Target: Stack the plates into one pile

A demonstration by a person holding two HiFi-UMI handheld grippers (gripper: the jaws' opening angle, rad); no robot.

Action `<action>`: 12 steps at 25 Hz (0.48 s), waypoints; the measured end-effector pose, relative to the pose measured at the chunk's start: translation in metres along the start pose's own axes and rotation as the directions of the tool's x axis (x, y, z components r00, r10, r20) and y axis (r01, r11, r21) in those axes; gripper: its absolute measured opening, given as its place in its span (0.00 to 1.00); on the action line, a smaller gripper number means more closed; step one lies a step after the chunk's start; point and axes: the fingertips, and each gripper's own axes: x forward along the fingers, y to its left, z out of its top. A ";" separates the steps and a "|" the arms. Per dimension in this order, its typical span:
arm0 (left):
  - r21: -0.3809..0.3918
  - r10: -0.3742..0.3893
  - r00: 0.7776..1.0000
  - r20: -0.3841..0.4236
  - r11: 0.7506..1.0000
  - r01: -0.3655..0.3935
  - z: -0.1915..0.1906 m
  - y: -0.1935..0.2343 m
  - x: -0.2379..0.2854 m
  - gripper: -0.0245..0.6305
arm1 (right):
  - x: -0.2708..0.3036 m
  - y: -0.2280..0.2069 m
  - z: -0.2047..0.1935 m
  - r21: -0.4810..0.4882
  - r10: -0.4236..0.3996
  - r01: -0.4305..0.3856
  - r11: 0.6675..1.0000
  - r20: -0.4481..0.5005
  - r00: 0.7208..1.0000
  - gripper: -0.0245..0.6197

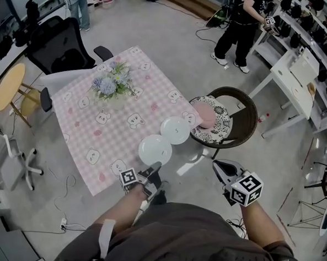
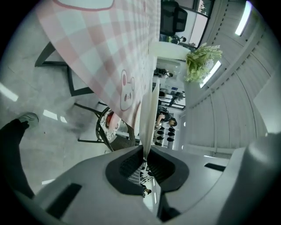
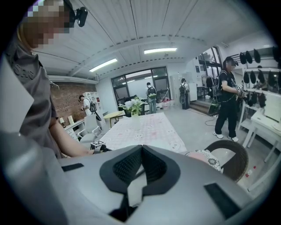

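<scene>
**Left jaws pinch a plate's rim**

The left gripper [image 1: 154, 168] clamps the rim of the near plate [image 1: 155, 150] at the edge of the table [image 1: 81, 116], low in the centre of the head view. The second plate [image 1: 175, 130] lies just beside it, up and right. At lower right, the right gripper [image 1: 221, 166] has its jaws pressed together on nothing, off the table.

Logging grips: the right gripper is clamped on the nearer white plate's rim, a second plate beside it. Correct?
No: the left gripper is clamped on the rim of that plate, as the left gripper view shows. The second plate lies beside it.
</scene>
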 end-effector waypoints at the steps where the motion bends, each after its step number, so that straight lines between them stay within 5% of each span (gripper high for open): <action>1: 0.000 -0.006 1.000 -0.010 1.000 0.006 -0.001 -0.005 0.006 0.07 | 0.000 -0.002 0.001 0.000 -0.002 0.002 1.000 0.001 1.000 0.03; 12: 0.054 0.085 0.991 -0.102 0.995 -0.079 0.001 -0.015 0.091 0.07 | -0.010 -0.029 0.008 0.018 -0.054 0.054 0.998 0.010 0.998 0.03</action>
